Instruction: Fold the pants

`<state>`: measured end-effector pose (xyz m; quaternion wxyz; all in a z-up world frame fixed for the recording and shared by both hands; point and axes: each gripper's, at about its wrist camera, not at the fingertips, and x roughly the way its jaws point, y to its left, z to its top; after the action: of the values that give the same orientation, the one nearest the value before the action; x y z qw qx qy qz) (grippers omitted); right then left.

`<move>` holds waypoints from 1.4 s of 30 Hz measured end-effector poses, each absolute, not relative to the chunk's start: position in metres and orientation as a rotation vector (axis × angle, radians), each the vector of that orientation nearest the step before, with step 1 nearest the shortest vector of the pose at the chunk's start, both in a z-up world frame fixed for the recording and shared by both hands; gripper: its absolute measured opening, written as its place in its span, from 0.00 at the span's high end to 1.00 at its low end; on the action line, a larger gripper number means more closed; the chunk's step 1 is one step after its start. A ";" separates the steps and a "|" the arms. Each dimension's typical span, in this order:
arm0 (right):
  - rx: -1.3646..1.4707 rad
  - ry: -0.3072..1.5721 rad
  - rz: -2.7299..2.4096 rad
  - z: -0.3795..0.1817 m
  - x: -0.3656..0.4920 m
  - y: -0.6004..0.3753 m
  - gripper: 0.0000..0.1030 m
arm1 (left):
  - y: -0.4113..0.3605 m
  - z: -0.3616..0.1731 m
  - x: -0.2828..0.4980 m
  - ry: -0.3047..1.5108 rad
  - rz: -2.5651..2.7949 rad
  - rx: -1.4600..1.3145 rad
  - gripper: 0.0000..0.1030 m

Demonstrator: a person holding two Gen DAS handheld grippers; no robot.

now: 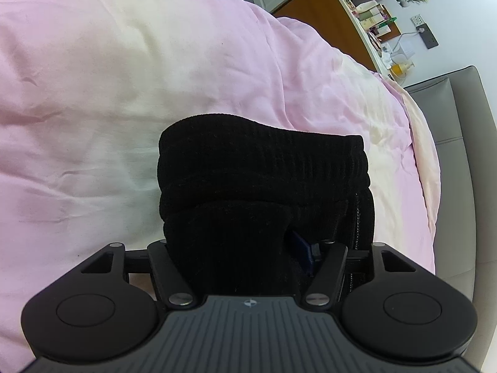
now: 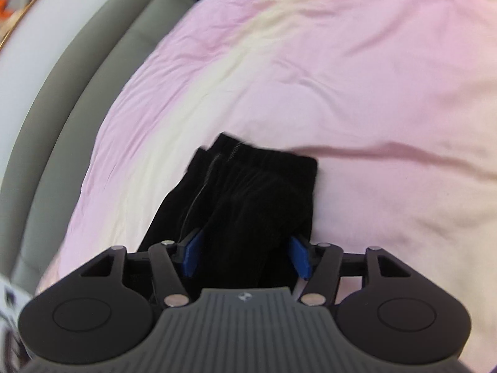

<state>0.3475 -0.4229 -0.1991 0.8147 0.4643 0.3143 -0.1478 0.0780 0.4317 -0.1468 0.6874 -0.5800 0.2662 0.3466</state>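
The black ribbed pants (image 1: 261,168) lie as a folded bundle on the pink and cream duvet (image 1: 124,93), waistband on top. My left gripper (image 1: 239,248) is at the bundle's near edge with its jaws wide. A flap of cloth lies between them and hides the left pad, while the right blue pad (image 1: 306,255) shows beside it. In the blurred right wrist view the pants (image 2: 254,186) run away from the camera. My right gripper (image 2: 245,255) has both blue pads (image 2: 192,251) against the sides of the near end, and cloth fills the gap.
A grey padded bed frame (image 1: 459,155) runs along the duvet's right edge and appears at the left (image 2: 77,108) in the right wrist view. A wooden desk (image 1: 326,9) with bottles and books stands beyond it, with a wall socket (image 1: 430,35) nearby.
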 end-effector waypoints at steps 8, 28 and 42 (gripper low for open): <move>0.656 0.404 -0.129 -0.138 0.359 -0.412 0.88 | 0.427 -0.145 0.085 0.605 0.793 -1.258 0.28; 0.211 0.630 0.198 -0.114 0.297 -0.221 0.63 | 0.424 -0.145 0.087 0.632 0.775 -1.253 0.25; -0.151 0.854 0.683 -0.166 0.216 -0.030 0.77 | 0.426 -0.148 0.082 0.644 0.744 -1.281 0.23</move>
<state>0.2156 -0.0305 -0.1664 0.8516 -0.0719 0.4055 0.3242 0.0822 0.4256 -0.1477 0.6911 -0.5731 0.2882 0.3330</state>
